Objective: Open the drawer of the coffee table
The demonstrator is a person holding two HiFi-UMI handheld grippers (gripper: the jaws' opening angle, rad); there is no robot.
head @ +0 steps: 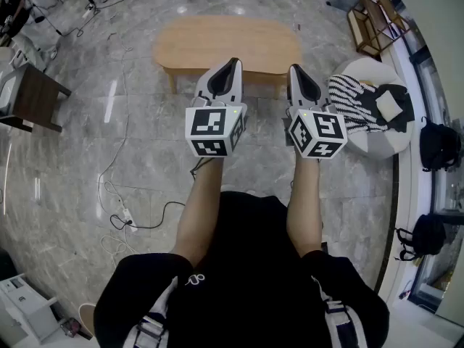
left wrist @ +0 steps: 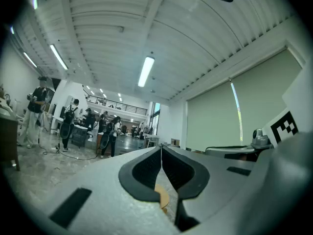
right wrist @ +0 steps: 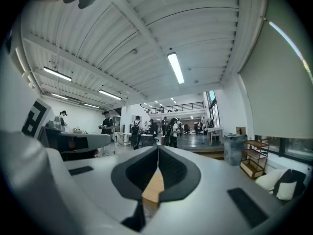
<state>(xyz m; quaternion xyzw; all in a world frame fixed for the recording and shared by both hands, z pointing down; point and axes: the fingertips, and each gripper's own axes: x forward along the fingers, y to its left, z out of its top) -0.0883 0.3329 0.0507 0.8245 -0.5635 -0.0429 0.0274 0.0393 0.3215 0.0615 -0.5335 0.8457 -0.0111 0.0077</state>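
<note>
Coffee table [head: 217, 42] stands on the floor ahead, well apart from the 2 grippers, and its drawer cannot be made out from above. Nothing of the task looks done yet. The left gripper [head: 230, 65] and right gripper [head: 297, 72] are level, jaws pressed together on nothing. All the work remains: approach, find the drawer front, grip it, pull.

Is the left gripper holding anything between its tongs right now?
No, the left gripper has its tongs shut together, nothing between them.

The right tool [right wrist: 157, 151] has its jaws together, a wooden shelf [right wrist: 255, 161] to its right.
</note>
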